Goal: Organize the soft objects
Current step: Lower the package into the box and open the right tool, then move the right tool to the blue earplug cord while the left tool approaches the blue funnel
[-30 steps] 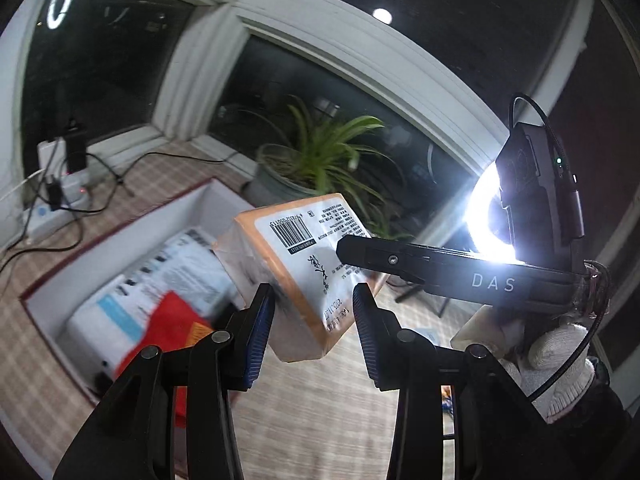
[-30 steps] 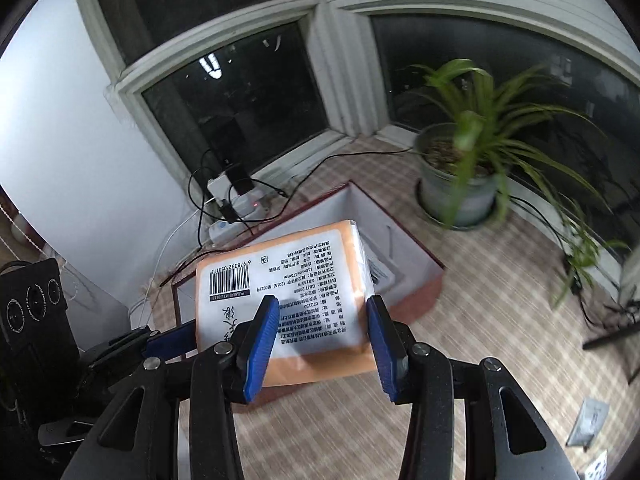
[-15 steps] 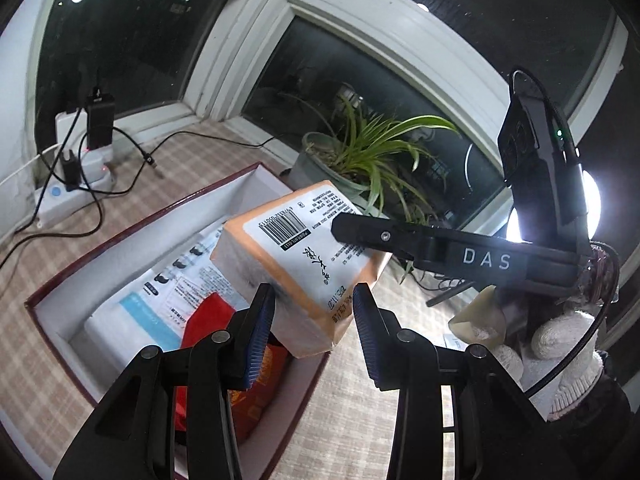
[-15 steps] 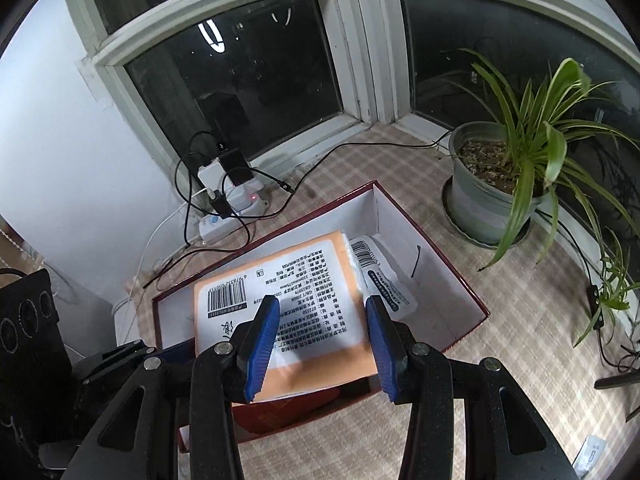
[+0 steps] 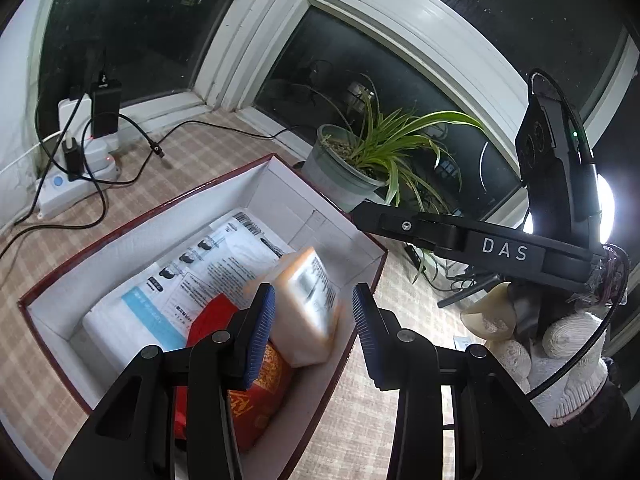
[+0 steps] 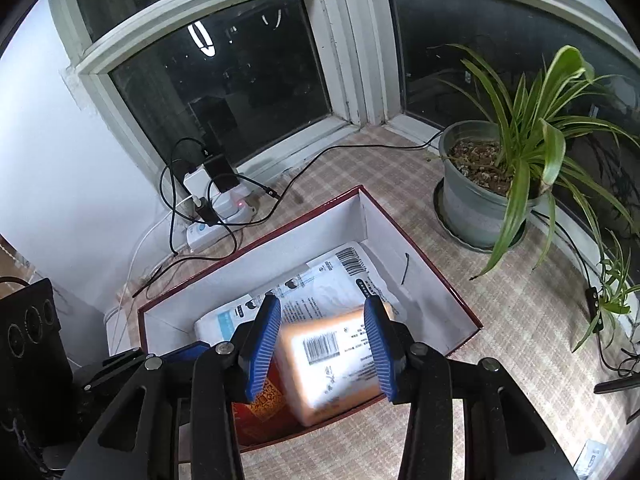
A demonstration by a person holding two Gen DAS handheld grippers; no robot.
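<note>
Your box (image 6: 436, 280) sits on the checked floor, left of the plant pot (image 6: 476, 200). The blurred orange pack (image 6: 332, 360) lies in its near end. Both the left gripper (image 5: 314, 332) and the right gripper (image 6: 326, 352) stand half open, gripping nothing.

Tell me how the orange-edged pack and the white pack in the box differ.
The orange-edged pack is blurred, as if in motion, and tilted; the white pack is sharp and lies flat on the box floor. The orange-edged pack has orange borders around a white label, while the white pack carries a light blue stripe. The orange-edged pack sits on top, partly over the white pack. Both are soft, barcoded and printed.
</note>
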